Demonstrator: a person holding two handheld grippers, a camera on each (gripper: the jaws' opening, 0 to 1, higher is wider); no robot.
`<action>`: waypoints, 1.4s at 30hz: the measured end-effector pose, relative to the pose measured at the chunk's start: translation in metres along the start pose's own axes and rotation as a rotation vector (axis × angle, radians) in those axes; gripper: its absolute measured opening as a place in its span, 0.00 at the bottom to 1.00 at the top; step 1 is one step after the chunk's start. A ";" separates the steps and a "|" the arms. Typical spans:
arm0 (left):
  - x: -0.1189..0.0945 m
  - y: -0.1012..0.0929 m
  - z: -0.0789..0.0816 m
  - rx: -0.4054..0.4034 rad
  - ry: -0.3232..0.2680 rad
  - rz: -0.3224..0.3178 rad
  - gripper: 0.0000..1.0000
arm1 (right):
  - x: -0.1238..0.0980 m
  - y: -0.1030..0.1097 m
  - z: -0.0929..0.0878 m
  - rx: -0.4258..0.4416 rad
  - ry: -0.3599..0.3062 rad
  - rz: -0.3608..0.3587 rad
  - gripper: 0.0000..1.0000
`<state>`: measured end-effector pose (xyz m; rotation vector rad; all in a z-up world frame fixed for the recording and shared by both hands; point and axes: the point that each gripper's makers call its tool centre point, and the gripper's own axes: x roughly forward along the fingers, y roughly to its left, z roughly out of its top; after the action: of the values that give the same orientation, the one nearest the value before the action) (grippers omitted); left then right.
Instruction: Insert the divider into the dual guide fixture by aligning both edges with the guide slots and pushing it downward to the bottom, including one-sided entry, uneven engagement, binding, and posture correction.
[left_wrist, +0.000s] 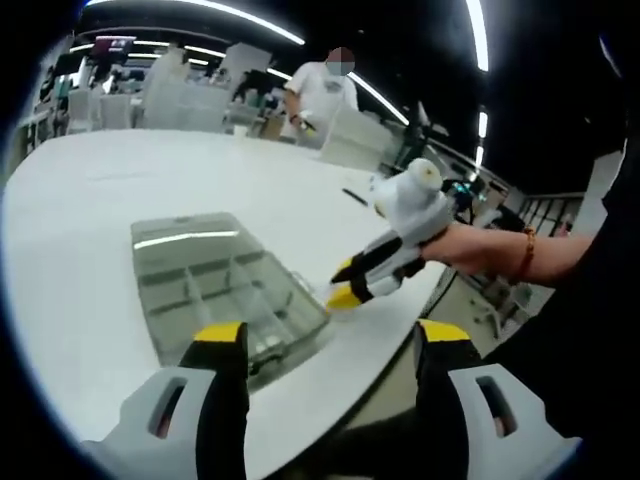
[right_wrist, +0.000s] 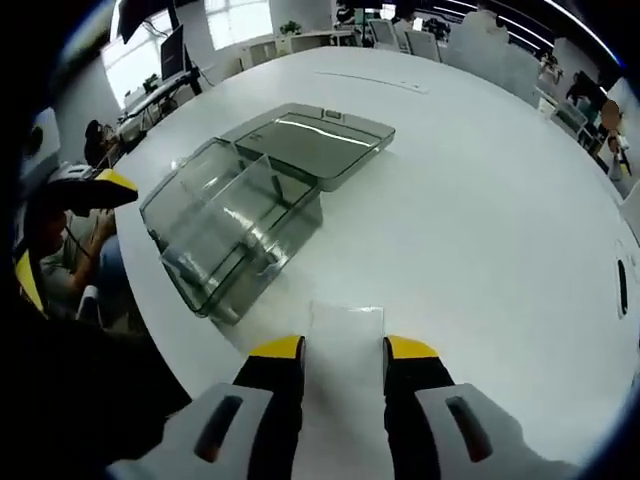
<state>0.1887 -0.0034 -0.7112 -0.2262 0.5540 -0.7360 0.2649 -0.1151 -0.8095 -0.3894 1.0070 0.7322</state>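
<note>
Fingers of the right gripper (right_wrist: 343, 352) pinch the clear divider (right_wrist: 346, 322) flat, low over the white tabletop (right_wrist: 480, 200), just beside the open clear fixture box (right_wrist: 235, 225). Left gripper (left_wrist: 332, 340) fingers stand wide apart near the box's edge. Beyond the tabletop, a person (left_wrist: 322, 92) stands among shelves under ceiling light strips (left_wrist: 250, 20).

Clear fixture (right_wrist: 235, 225), white table (right_wrist: 480, 210)
</note>
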 end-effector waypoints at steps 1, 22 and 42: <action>0.001 0.000 0.000 -0.002 0.000 -0.001 0.66 | -0.001 -0.001 0.000 -0.002 -0.005 -0.005 0.26; 0.021 -0.011 0.013 -0.049 -0.040 -0.040 0.64 | -0.035 -0.005 0.012 -0.013 -0.168 -0.036 0.26; 0.024 -0.009 0.025 -0.136 -0.094 -0.061 0.59 | -0.057 0.020 0.049 -0.066 -0.336 -0.020 0.26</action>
<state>0.2118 -0.0264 -0.6966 -0.4033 0.5100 -0.7435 0.2620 -0.0929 -0.7348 -0.3201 0.6628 0.7844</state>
